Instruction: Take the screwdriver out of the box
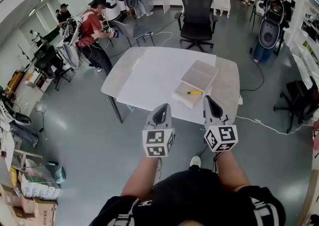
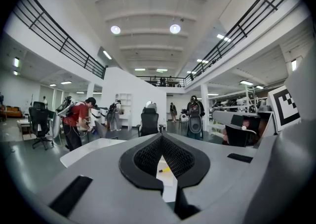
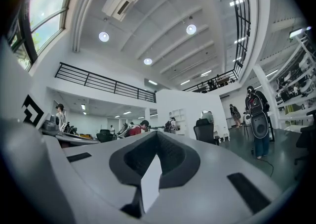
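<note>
Head view: the left gripper point(image 1: 160, 113) and right gripper point(image 1: 213, 107) are held level ahead of the body, short of the table point(image 1: 144, 78). Both look pressed together and empty, probably because nothing is within reach. The screwdriver point(image 1: 194, 92) lies in the open box point(image 1: 183, 98), with the lid point(image 1: 200, 75) just behind.

Left gripper view: the tongs are closed. The slit below their tips frames the yellow screwdriver point(image 2: 164, 170), so this gripper seems lined up with it.

Right gripper view: these tongs are closed too, and their slit shows only white tabletop.

Big hall w/ grey floor point(image 1: 75, 135), white table point(image 1: 149, 78), black office chair point(image 1: 198, 18), round ceiling lights point(image 2: 115, 29), balcony railing point(image 2: 59, 32).
</note>
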`<state>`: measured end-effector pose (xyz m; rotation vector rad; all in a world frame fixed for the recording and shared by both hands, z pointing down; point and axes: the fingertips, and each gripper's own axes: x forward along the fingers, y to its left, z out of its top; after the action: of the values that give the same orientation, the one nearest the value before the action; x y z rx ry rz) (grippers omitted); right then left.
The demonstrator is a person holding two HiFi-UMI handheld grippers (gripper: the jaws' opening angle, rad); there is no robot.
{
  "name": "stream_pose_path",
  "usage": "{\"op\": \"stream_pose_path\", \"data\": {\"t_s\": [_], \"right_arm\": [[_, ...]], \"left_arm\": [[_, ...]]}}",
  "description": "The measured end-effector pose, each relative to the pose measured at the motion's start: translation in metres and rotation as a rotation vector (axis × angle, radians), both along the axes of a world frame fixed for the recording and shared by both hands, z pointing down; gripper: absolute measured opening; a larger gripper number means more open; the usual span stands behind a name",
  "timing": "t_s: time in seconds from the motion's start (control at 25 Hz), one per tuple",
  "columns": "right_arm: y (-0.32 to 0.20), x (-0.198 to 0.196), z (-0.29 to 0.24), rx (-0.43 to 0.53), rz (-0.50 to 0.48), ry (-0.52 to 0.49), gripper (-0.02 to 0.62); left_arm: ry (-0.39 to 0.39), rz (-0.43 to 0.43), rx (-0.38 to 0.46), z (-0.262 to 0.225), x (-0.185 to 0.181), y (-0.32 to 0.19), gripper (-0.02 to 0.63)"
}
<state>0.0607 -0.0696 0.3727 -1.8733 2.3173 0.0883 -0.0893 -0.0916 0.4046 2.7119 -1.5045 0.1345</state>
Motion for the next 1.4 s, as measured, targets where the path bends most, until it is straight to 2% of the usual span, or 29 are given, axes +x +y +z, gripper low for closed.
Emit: {"op": "stream_pose_path", "data": {"t_s": [0.28, 0.48, 0.64, 0.8, 1.08, 1.4], "right_arm": [[-0.061, 0.046, 0.004, -0.025, 0.0, -0.001, 0.012], [-0.101, 0.079, 0.002, -0.023, -0.002, -0.002, 0.012], [-0.122, 0.101, 0.002, -0.019, -0.01, -0.004, 0.012], [-0.136, 0.117, 0.009, -0.034, -0.008, -0.017, 0.012], [-0.159, 0.132, 0.025, -0.063, 0.028, -0.013, 0.012], [-0.196, 0.114, 0.031, -0.066, 0.132, -0.004, 0.012]], "left_arm": [[-0.005, 0.041, -0.016, 0.003, 0.052, -0.056, 0.014], [-0.003, 0.034, -0.004, -0.005, 0.083, -0.097, 0.014], [0.02, 0.029, -0.01, -0.005, 0.104, -0.118, 0.014], [0.016, 0.061, -0.025, 0.003, 0.124, -0.13, 0.014], [0.021, 0.139, -0.011, 0.014, 0.142, -0.153, 0.014], [-0.018, 0.258, -0.022, 0.02, 0.133, -0.215, 0.014]]}}
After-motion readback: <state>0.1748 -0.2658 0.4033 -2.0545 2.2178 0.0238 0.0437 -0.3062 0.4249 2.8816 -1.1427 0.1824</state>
